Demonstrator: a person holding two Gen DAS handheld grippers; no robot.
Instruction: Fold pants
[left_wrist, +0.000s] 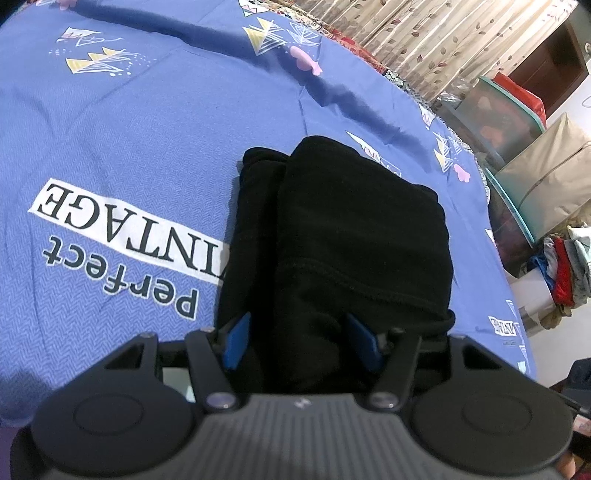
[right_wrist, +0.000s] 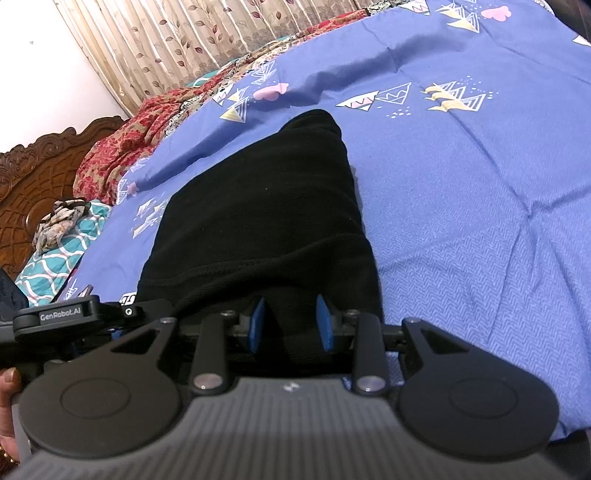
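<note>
The black pants (left_wrist: 351, 229) lie folded in a thick bundle on the blue printed bedsheet (left_wrist: 129, 129). My left gripper (left_wrist: 299, 343) sits at the near end of the bundle with black cloth between its blue pads (left_wrist: 236, 339), jaws fairly wide. In the right wrist view the pants (right_wrist: 266, 206) stretch away from my right gripper (right_wrist: 291, 325), whose blue pads (right_wrist: 258, 325) also straddle the near hem. The left gripper's body (right_wrist: 55, 314) shows at the left edge of that view.
Storage boxes and a pile of clothes (left_wrist: 565, 266) stand past the bed's right edge. A carved wooden headboard (right_wrist: 33, 173), a red patterned blanket (right_wrist: 122, 144) and a teal pillow (right_wrist: 55, 254) lie at the bed's far left. Curtains (right_wrist: 166, 44) hang behind.
</note>
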